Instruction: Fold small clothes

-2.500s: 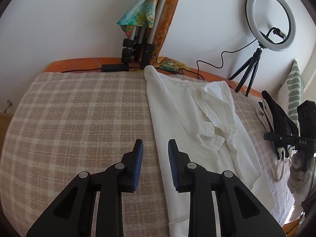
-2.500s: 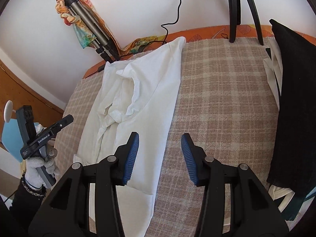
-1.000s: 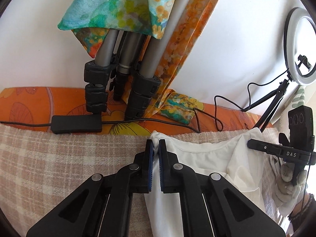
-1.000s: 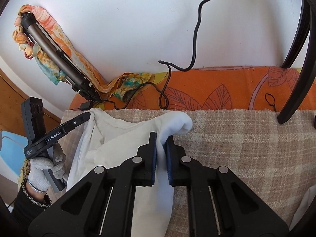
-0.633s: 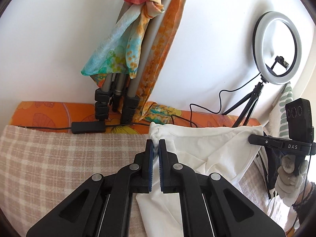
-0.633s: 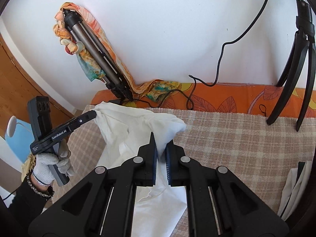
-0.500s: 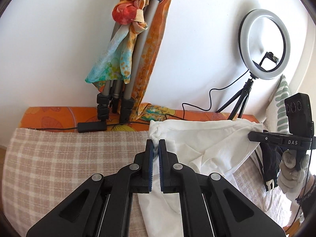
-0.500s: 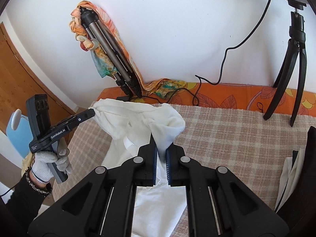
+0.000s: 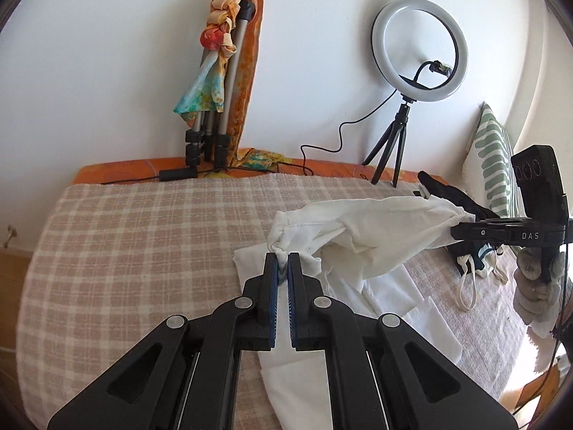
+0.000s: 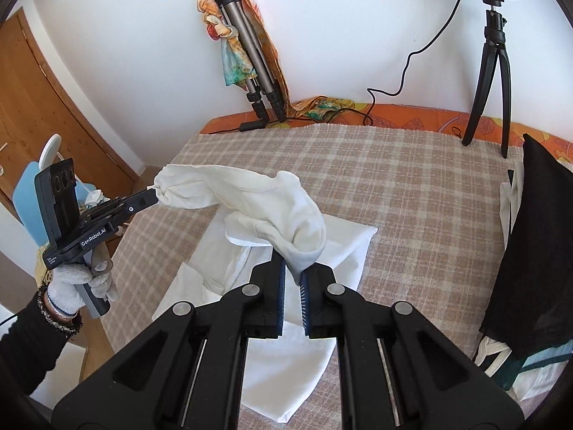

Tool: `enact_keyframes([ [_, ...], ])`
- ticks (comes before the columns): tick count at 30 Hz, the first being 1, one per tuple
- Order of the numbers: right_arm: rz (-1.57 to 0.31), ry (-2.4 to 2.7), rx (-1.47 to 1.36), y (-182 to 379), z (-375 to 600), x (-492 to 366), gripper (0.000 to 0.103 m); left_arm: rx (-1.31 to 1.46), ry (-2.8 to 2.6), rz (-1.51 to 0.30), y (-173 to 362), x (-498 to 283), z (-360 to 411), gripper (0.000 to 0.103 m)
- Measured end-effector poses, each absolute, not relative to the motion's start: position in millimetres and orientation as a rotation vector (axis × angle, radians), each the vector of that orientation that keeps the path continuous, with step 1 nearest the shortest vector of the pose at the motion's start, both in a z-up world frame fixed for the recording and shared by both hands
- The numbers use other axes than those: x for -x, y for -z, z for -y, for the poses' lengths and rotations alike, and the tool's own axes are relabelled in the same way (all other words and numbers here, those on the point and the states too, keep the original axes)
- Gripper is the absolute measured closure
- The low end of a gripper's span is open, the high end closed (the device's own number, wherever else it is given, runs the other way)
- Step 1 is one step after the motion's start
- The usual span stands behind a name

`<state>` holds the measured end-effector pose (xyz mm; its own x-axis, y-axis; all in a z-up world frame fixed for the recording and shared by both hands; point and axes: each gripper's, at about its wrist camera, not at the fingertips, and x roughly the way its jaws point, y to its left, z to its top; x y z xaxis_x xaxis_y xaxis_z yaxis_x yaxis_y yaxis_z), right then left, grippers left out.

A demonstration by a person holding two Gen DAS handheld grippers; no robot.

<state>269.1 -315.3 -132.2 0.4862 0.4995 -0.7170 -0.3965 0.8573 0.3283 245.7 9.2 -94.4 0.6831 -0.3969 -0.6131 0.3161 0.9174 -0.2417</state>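
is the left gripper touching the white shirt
Touching. The left wrist view shows the left gripper shut on a bunched corner of the white shirt.

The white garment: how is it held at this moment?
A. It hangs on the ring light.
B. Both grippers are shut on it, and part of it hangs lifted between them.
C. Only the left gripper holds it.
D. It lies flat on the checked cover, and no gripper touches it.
B. The left gripper and the right gripper are each shut on the white garment, whose upper edge spans lifted between them above the checked cover.
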Motion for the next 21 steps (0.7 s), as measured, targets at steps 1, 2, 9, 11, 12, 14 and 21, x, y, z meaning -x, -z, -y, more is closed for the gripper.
enact_keyframes([
  [1,-0.914,-0.543,-0.125,136.0,315.7,-260.9,0.094,0.124,0.399,-0.725,98.3,-237.3,-10.3,0.099],
  [2,-0.914,-0.536,-0.124,140.3,316.1,-252.3,0.094,0.126,0.4,-0.732,102.0,-229.0,-11.2,0.099],
  [9,-0.918,-0.506,-0.081,167.1,314.0,-199.6,0.094,0.103,0.399,-0.757,123.5,-176.0,-9.2,0.099],
  [11,-0.912,-0.486,-0.048,172.7,312.0,-187.6,0.094,0.092,0.402,-0.766,130.0,-164.6,-6.9,0.099],
  [12,-0.911,-0.465,-0.025,175.4,311.5,-181.3,0.094,0.094,0.413,-0.78,133.7,-161.3,-6.2,0.099],
  [14,-0.915,-0.445,-0.008,181.9,312.9,-172.1,0.094,0.09,0.412,-0.786,138.7,-152.8,-6.0,0.099],
  [21,-0.926,-0.435,0.015,190.6,332.3,-139.7,0.094,0.087,0.406,-0.794,141.4,-125.1,-23.6,0.094],
])
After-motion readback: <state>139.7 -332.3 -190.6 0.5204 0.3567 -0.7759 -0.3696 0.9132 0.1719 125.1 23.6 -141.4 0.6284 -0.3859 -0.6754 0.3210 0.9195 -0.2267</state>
